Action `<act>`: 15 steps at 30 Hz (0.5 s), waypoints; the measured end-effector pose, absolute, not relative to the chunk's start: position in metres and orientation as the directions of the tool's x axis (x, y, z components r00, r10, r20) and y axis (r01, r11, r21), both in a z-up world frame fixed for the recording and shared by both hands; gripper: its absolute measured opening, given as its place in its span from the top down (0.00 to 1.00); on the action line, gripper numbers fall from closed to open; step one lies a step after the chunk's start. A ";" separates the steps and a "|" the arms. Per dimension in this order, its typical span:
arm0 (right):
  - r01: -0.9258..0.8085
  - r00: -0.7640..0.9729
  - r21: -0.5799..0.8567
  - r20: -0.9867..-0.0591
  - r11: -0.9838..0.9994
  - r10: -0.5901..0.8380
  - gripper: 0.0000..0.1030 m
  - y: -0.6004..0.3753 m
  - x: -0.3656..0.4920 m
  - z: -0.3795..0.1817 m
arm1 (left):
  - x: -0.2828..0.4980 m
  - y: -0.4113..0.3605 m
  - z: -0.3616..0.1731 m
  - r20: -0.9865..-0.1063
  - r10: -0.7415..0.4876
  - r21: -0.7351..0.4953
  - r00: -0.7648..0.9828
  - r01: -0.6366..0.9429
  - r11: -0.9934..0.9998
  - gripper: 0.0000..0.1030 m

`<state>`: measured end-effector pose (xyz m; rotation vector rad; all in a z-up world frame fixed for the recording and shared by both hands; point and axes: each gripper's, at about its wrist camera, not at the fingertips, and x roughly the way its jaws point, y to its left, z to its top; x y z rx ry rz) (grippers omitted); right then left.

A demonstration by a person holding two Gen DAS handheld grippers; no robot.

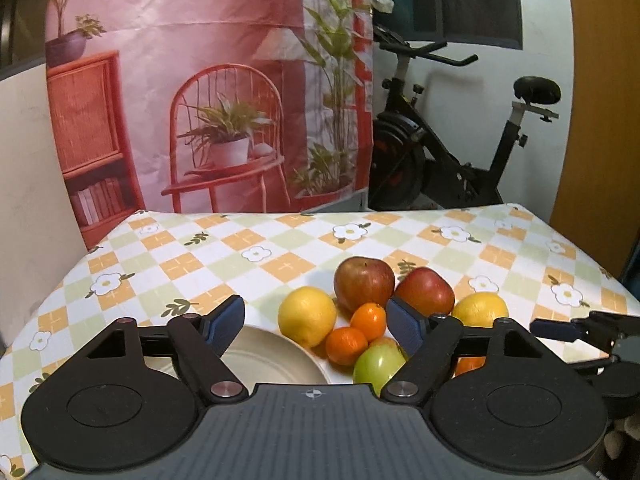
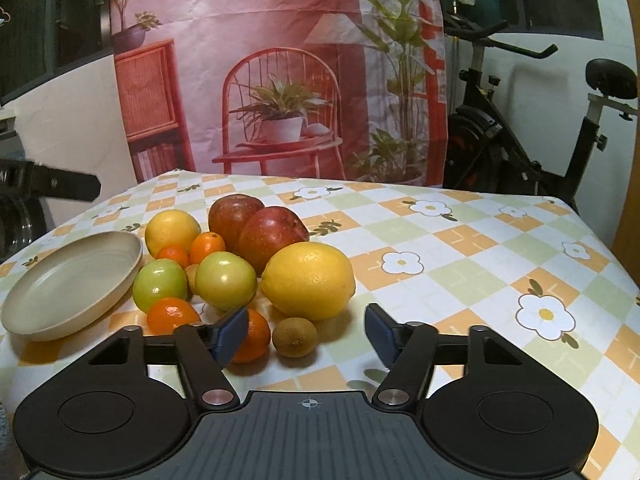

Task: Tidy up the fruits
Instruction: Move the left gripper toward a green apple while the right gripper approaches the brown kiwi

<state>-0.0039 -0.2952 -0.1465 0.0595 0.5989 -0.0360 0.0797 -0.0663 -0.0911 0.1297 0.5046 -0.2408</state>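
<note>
Fruits piled tight beside beige plate

No readable text, label, brand or number is shown in either view; only a small crosshair mark is seen on each gripper body.

Red apples: two, touching each other at the back of the pile.

Lemons: two, one large at the front, one smaller behind, near the plate.

Green apples: two, side by side.

Small oranges: four counted in the right wrist view, two behind the green apples, two in front.

Kiwi: one.

Plate: one.

A small pale fruit between the green apples, kind unclear.
</note>
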 end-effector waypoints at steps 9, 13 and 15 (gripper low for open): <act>0.040 0.802 0.055 -0.597 0.998 0.000 0.65 -0.295 0.002 -0.150 | 0.079 -0.066 -0.093 -0.498 -0.223 0.044 0.838 0.281 0.959 0.34; 0.038 0.799 0.069 -0.601 0.997 0.011 0.66 -0.297 0.004 -0.151 | 0.079 -0.067 -0.094 -0.508 -0.235 0.039 0.829 0.294 0.955 0.35; 0.045 0.802 0.075 -0.597 0.996 0.008 0.76 -0.298 0.003 -0.151 | 0.079 -0.067 -0.095 -0.511 -0.242 0.031 0.825 0.299 0.954 0.36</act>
